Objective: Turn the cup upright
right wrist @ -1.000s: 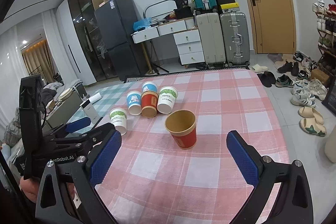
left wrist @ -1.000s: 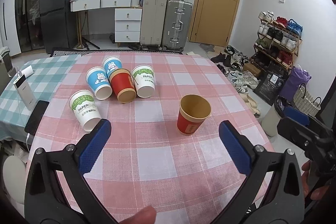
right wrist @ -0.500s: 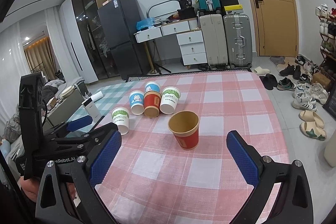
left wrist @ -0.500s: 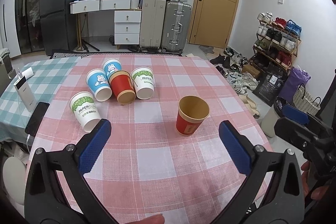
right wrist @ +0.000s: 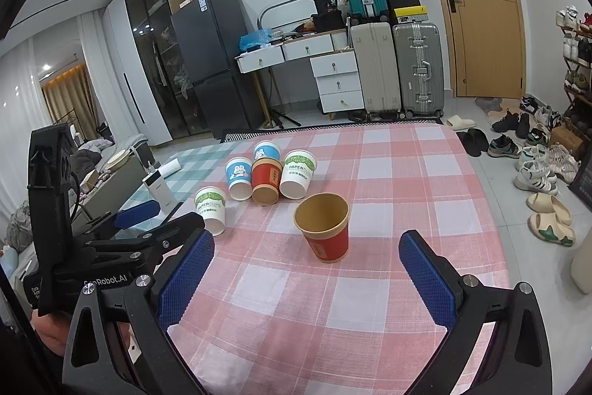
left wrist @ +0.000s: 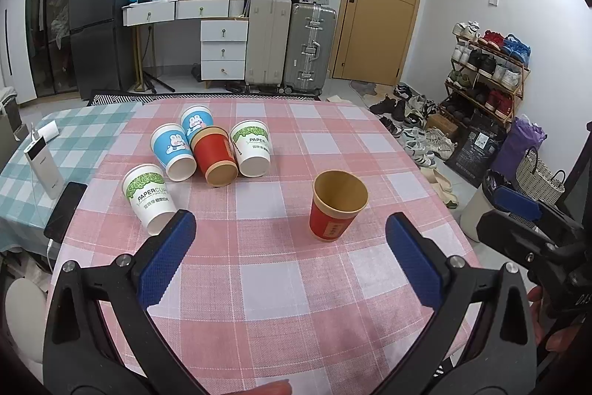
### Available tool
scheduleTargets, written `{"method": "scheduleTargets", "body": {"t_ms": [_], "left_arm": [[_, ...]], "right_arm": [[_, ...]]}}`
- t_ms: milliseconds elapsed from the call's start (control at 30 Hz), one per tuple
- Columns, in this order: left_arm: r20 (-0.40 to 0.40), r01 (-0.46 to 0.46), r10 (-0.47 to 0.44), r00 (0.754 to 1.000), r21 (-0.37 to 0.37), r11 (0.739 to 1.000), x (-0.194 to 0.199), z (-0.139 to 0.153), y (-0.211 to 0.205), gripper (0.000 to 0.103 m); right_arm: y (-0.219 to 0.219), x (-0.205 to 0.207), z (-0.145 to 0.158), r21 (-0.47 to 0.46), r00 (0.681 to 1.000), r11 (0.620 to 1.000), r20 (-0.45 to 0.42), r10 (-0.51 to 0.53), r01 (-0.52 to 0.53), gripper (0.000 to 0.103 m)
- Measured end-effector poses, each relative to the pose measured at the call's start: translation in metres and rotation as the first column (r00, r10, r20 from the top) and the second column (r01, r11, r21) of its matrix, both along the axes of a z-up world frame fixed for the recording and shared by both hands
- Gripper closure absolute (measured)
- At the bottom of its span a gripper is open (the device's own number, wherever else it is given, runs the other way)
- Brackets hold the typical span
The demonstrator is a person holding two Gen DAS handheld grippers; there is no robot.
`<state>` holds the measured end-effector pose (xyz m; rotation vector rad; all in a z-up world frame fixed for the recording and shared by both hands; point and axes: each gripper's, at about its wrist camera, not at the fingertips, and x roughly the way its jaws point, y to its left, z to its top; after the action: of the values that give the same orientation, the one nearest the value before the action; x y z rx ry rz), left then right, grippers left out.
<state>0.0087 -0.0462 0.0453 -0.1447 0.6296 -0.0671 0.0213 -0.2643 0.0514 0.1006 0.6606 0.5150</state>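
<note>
A red paper cup (left wrist: 338, 206) stands upright, mouth up, on the pink checked tablecloth (left wrist: 266, 284), apart from a cluster of five cups lying on their sides farther back. That cluster holds a second red cup (left wrist: 214, 156), two blue cups with a rabbit print (left wrist: 174, 150), and two white cups with green "PAPERCUPS" lettering (left wrist: 148, 197); the rear blue cup is partly hidden behind the fallen red one, and the smaller print on the white cups is too small to read.

The left gripper (left wrist: 290, 243) hangs above the near part of the table with its blue-padded fingers spread wide, holding nothing; its left finger covers the mouth edge of the nearest white cup. The right gripper (right wrist: 305, 263) is likewise spread wide and empty, the upright cup sitting ahead of its gap without touching either pad.

In each view the other gripper shows only in part at the frame edge, and a hand (right wrist: 48, 339) under it is mostly cut off. A fingertip at the bottom of the left view is barely visible
</note>
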Motion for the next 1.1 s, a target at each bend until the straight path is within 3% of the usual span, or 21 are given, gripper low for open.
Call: {"method": "scheduleTargets", "body": {"t_ms": [967,1100], "left_arm": [[0.002,0.008,-0.008,1.0,0.025,1.0,0.001,0.004,-0.002,0.0],[0.035,0.012,-0.013,0.999,0.044,0.999,-0.003,0.007,-0.004,0.0]], "right_arm": [[-0.005,0.009,-0.01,0.009,0.999,1.0,-0.037,-0.011,0.011,0.001],[-0.006,0.01,-0.011,0.008,0.999,1.0,-0.034,-0.011,0.011,0.001]]}}
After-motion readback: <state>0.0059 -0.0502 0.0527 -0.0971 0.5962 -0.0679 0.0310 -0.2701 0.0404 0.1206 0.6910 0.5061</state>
